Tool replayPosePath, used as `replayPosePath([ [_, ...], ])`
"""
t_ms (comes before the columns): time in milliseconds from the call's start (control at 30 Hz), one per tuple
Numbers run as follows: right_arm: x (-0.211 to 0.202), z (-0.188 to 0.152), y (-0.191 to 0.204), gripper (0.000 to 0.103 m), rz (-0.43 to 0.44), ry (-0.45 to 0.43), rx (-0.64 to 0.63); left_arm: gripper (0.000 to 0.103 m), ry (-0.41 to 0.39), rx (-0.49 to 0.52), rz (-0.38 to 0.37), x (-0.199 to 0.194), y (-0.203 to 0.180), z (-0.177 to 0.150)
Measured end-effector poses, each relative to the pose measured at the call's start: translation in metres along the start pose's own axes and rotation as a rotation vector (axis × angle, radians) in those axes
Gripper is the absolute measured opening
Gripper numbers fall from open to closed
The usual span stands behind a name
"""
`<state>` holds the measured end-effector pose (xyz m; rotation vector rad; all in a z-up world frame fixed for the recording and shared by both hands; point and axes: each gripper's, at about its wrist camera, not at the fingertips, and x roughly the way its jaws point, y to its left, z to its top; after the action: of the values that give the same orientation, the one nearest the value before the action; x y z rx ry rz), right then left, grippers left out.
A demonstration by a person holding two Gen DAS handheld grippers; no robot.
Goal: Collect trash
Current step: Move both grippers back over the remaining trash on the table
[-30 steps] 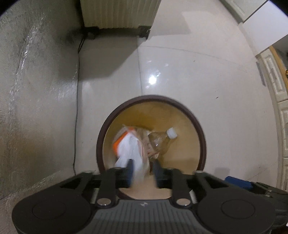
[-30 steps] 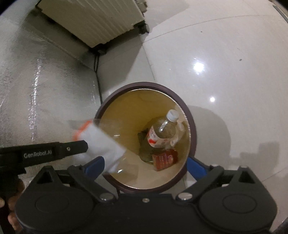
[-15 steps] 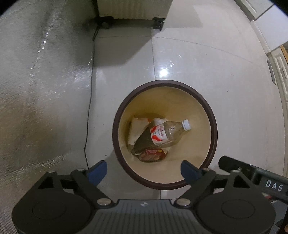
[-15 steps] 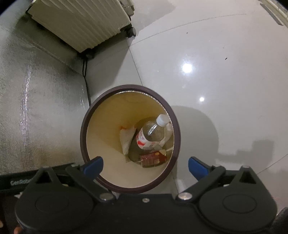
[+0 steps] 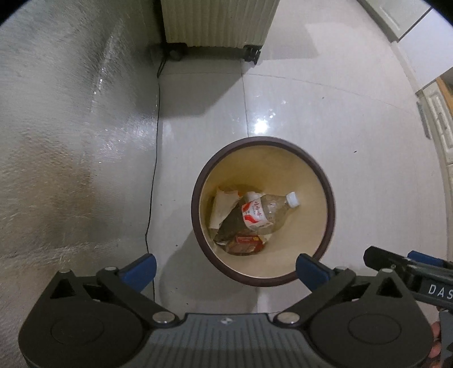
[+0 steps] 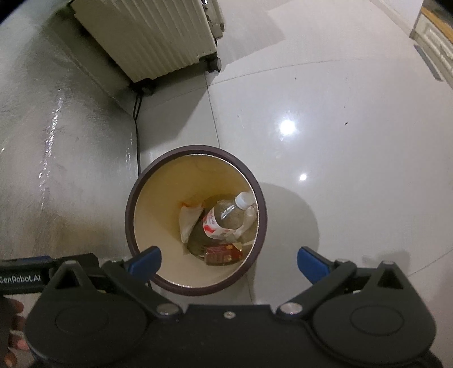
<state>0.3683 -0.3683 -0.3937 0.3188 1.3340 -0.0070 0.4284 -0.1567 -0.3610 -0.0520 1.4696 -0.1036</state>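
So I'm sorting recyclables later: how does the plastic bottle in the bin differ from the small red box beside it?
The plastic bottle is clear, rounded and long, with a white cap and a red-and-white label; the red box is opaque, flat-sided and shorter. The bottle lies slanted across the pile, while the box sits at the pile's near edge. Both lie at the bottom of the bin.

Waste bin (image 5: 329, 195), round, dark rim, mouth unobstructed from above; its bottom is taken up by a plastic bottle (image 5: 269, 211), a white wrapper (image 5: 222, 208) to the bottle's left and a red carton (image 5: 245, 243) on its near side, upper walls bare. Tiled floor (image 5: 325, 113): open to the right and far right. Obstacles: textured wall (image 5: 70, 127) close on the left with a black cable (image 5: 154, 169) along its foot; ribbed radiator (image 5: 218, 22) on castors at the far side.
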Motion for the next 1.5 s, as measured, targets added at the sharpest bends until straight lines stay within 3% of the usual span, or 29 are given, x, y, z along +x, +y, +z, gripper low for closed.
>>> replayPosePath([
  [333,-0.081,-0.011,0.006,0.103,-0.031,-0.064,-0.013,0.103,-0.090,-0.035,-0.020,-0.087,-0.009,-0.025],
  [867,-0.260,0.002,0.024,0.103,-0.046,-0.218,-0.045,0.103,-0.281,-0.047,-0.038,-0.261,-0.006,-0.036],
  [1200,-0.356,0.020,0.062,0.103,-0.002,-0.350,-0.128,0.103,-0.432,-0.078,-0.032,-0.368,-0.003,-0.035],
  [1500,-0.418,0.037,0.114,0.103,0.071,-0.449,-0.233,0.103,-0.553,-0.133,0.021,-0.452,0.027,-0.036],
])
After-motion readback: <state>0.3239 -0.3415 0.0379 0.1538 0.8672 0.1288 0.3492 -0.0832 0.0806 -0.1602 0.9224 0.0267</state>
